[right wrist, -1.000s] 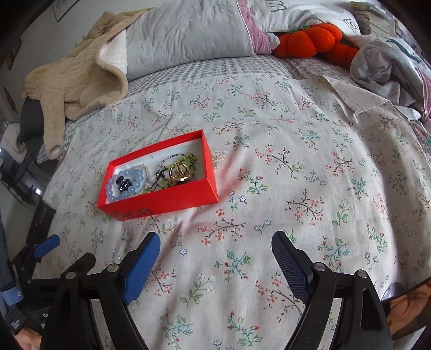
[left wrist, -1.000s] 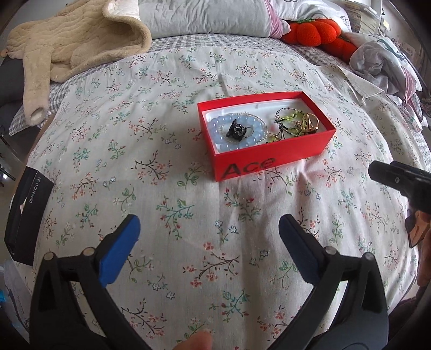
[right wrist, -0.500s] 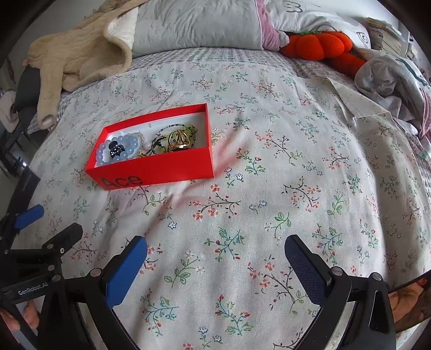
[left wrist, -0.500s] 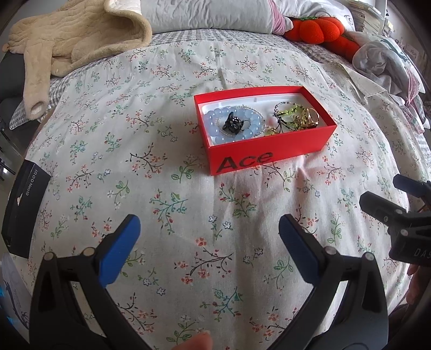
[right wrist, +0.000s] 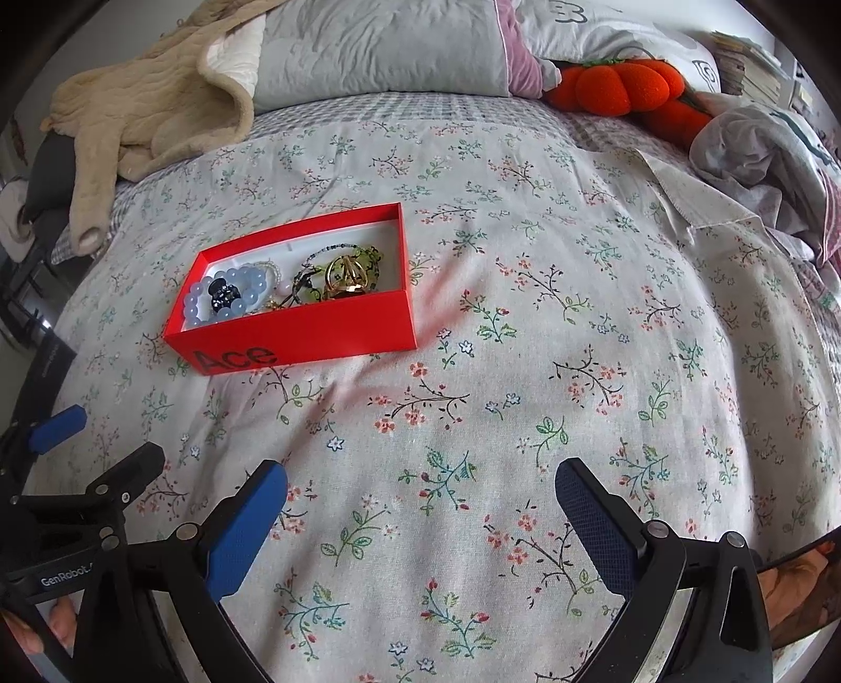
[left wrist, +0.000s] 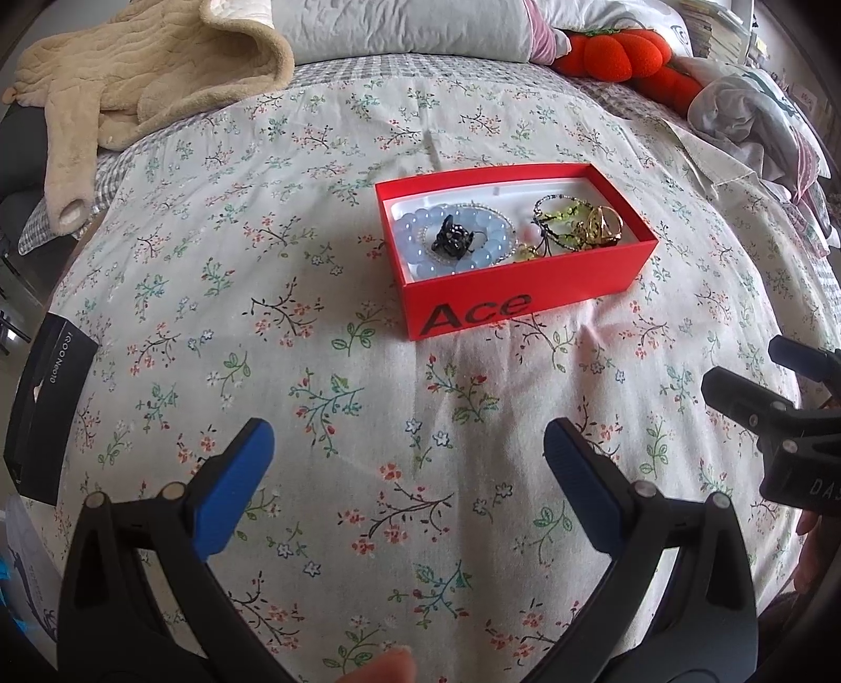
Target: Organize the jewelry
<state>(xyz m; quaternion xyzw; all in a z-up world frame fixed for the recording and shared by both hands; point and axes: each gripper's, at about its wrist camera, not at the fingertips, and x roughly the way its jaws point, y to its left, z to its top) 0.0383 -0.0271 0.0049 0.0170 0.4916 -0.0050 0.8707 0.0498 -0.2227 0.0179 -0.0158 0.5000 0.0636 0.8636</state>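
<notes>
A red open box (left wrist: 525, 304) marked "Ace" sits on the floral bedspread; it also shows in the right wrist view (right wrist: 315, 331). Inside lie a pale blue bead bracelet (left wrist: 494, 231), a black hair claw (left wrist: 452, 239), a green bead string (left wrist: 557, 215) and gold pieces (left wrist: 599, 226). My left gripper (left wrist: 404, 446) is open and empty, well short of the box. My right gripper (right wrist: 420, 488) is open and empty, to the right of and nearer than the box.
A beige fleece garment (left wrist: 147, 68) and grey pillow (right wrist: 378, 47) lie at the bed's head. Orange plush toys (right wrist: 620, 84) and crumpled clothes (right wrist: 762, 142) are at the far right. A black box (left wrist: 47, 410) lies at the left bed edge.
Both grippers have drawn back and tilted, so the red box now sits farther up in each view. Both stay open and empty. The box and its contents have not moved.
</notes>
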